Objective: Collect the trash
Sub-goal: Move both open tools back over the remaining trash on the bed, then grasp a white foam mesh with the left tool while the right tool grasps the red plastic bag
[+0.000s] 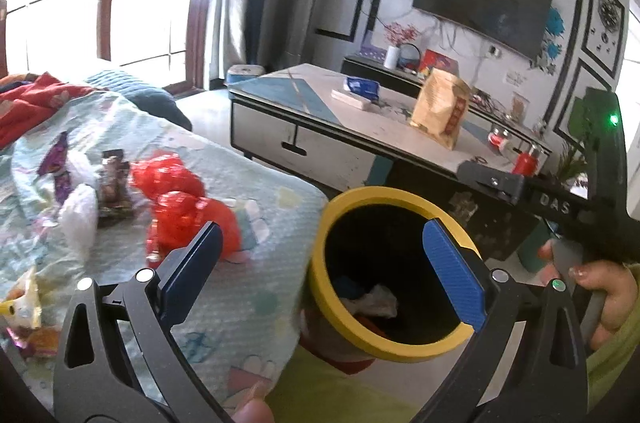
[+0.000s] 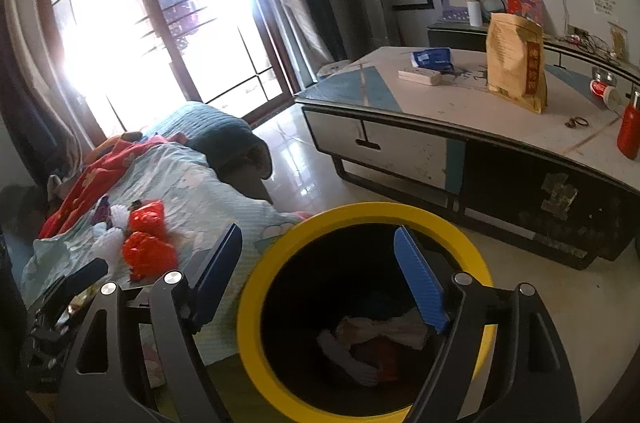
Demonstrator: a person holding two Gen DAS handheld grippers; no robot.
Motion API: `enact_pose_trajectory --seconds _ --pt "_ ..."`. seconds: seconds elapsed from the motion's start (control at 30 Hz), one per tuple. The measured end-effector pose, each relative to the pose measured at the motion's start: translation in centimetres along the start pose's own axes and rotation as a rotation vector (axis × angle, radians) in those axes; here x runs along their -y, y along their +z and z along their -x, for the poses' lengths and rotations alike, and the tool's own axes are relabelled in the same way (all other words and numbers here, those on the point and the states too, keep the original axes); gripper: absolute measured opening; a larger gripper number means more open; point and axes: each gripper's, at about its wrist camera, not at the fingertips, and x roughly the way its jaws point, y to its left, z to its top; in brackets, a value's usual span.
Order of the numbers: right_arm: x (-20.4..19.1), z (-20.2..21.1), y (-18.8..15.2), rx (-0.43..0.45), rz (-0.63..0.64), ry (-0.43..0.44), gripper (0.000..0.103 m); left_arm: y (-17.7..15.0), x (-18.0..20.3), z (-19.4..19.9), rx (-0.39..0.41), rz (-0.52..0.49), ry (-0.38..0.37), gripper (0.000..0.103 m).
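A bin with a yellow rim stands beside the bed, with crumpled paper and wrappers at its bottom. My left gripper hangs open over the bin's near edge, nothing between its fingers. Left of it on the pale blue bedspread lie crumpled red plastic, a white tissue, dark snack wrappers and a yellow wrapper. In the right wrist view, my right gripper is open and empty above the bin's yellow rim, with trash below. The red plastic lies to its left.
A low coffee table stands behind the bin, bearing a tan bag, a blue pack and a red bottle. Tiled floor runs between bed and table. A hand grips the other tool at the right edge.
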Motion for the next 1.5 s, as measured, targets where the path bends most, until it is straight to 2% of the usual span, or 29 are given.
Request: enact_pose_trajectory --seconds 0.53,1.13,1.3,1.5 --pt "-6.7 1.6 -0.5 0.026 0.101 0.12 0.078 0.8 -5.2 3.8 0.091 0.102 0.113 0.092" --pt "-13.0 0.6 -1.5 -0.016 0.204 0.216 0.078 1.7 -10.8 7.4 0.166 0.223 0.212 0.092" --pt "-14.6 0.0 -1.7 -0.03 0.229 0.241 0.079 1.7 -12.7 8.0 0.175 0.261 0.242 0.092" --pt "-16.9 -1.5 -2.0 -0.054 0.265 0.266 0.079 1.3 -15.0 7.7 0.148 0.296 0.285 0.092"
